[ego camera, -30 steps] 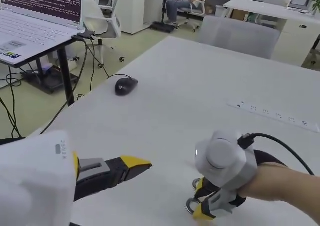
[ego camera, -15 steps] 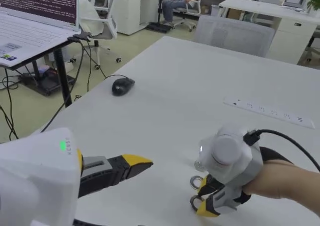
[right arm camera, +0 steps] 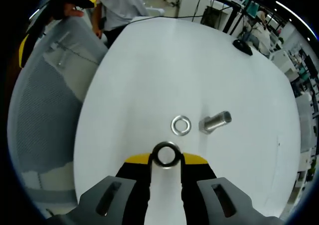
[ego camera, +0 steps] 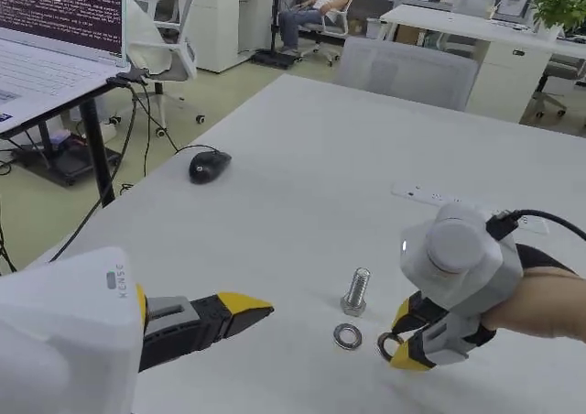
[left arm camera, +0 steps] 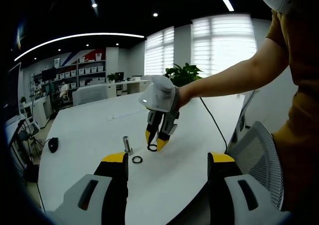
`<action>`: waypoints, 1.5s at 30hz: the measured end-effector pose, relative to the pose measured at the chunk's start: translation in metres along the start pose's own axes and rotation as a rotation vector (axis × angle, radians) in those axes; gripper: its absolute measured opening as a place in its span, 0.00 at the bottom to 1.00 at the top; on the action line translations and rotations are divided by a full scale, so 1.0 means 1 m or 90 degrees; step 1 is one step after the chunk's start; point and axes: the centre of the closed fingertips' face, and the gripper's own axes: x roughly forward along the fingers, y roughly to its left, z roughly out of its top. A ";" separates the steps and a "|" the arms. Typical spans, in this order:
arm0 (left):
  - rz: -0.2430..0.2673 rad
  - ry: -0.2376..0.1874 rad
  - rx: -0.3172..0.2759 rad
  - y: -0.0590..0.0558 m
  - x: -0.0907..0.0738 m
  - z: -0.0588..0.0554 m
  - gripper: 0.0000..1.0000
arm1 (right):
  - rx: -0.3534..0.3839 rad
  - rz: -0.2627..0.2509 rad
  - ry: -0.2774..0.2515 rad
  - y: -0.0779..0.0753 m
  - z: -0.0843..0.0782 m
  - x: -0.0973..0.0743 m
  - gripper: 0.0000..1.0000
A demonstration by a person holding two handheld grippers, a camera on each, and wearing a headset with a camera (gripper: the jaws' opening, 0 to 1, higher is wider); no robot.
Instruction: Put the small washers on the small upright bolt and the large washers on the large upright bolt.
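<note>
**While one washer is gripped, another lies loose by the bolt**

Where the white table (ego camera: 320,148) is bare in its middle, a single bolt (ego camera: 356,291) stands upright on its head, thread up. A loose washer (ego camera: 347,336) lies flat just beside its foot, apart from it. Both sit well in from every table edge.

The right gripper (ego camera: 400,341) reaches in from the right, jaws narrowed onto the rim of a gripped washer (ego camera: 389,345), which is low over the tabletop just beside the loose washer. I cannot tell whether it touches the surface. In the right gripper view the gripped washer (right arm camera: 165,154) stands between the yellow tips, with the loose washer (right arm camera: 181,125) and the bolt (right arm camera: 215,121) just ahead.

The left gripper (left arm camera: 169,158) is spread wide with nothing between its jaws. In the head view it sits at the lower left, pointing towards the bolt, with open tabletop between its tip and the loose washer.

A mouse (ego camera: 210,165) rests near the table's left edge and a power strip (ego camera: 439,197) lies towards the far right, both well apart from the bolt. A grey chair (ego camera: 403,70) stands at the far edge. In the left gripper view a mesh chair (left arm camera: 259,155) stands at the near edge.
</note>
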 end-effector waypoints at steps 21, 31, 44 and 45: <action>0.011 -0.007 -0.006 0.006 -0.003 0.001 0.64 | -0.042 -0.074 -0.027 -0.064 0.048 -0.019 0.22; 0.023 -0.011 -0.016 0.015 -0.001 0.001 0.64 | -0.062 -0.053 -0.008 -0.078 0.055 -0.006 0.22; 0.029 -0.007 -0.026 0.021 0.003 -0.003 0.64 | -0.079 -0.019 0.033 -0.078 0.045 0.013 0.22; 0.029 -0.007 -0.026 0.021 0.003 -0.003 0.64 | -0.080 -0.020 0.034 -0.079 0.044 0.014 0.22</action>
